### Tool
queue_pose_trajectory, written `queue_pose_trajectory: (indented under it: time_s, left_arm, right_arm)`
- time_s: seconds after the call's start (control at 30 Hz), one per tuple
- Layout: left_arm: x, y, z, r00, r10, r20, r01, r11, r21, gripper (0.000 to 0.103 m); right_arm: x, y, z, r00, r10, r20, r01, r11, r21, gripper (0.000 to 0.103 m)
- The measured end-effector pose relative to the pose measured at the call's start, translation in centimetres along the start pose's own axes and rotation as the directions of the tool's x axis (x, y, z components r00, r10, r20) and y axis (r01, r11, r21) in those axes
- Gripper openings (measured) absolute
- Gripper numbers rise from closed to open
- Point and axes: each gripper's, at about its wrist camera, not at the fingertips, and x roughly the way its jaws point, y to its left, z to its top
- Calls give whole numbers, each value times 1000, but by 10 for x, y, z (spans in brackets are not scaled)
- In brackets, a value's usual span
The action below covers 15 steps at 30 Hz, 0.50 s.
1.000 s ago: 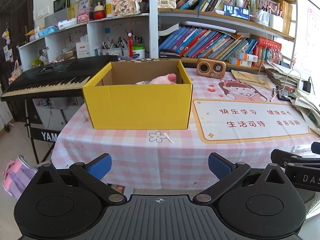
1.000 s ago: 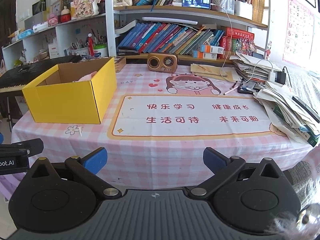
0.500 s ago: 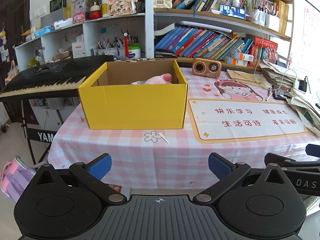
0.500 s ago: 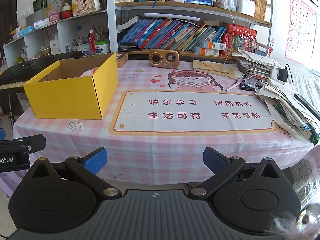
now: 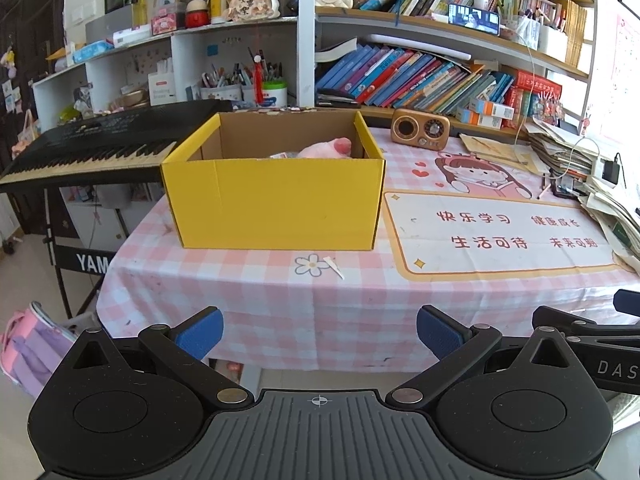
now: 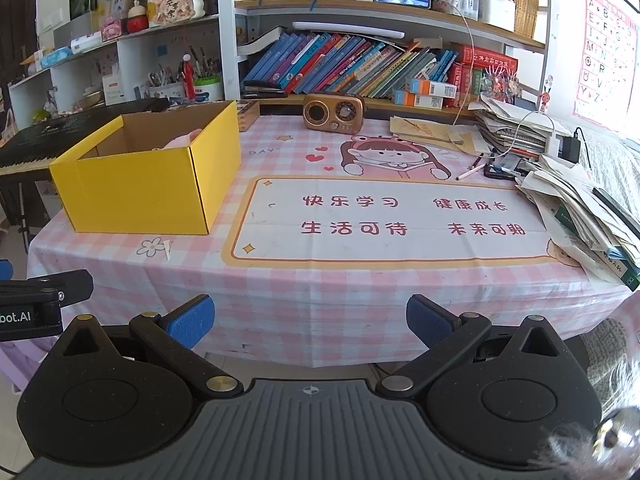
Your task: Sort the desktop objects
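Yellow cardboard box [image 5: 276, 204] lies with its long axis across the checked pink tablecloth [image 5: 360, 300]; left gripper [image 5: 319, 330] and right gripper [image 6: 310, 320] both gape empty.

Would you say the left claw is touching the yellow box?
Apart. The left wrist view shows the left claw open before the table edge, with tablecloth between it and the box.

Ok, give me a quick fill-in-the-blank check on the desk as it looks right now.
1. The yellow box holds a ____ soft toy.
2. The left gripper and right gripper both have their jaws ____.
3. The wooden radio stands in front of the row of ____ on the shelf.
4. The box's top is ____.

Missing words: pink; open; books; open
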Motion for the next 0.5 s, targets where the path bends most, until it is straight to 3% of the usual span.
queue_pose_trajectory:
  time_s: [0.5]
  left_arm:
    - [7, -1, -1, 1000, -3, -17, 3, 1000, 18, 103]
  right_arm:
    - [6, 0, 2, 1000, -7, -19, 8, 1000, 8, 103]
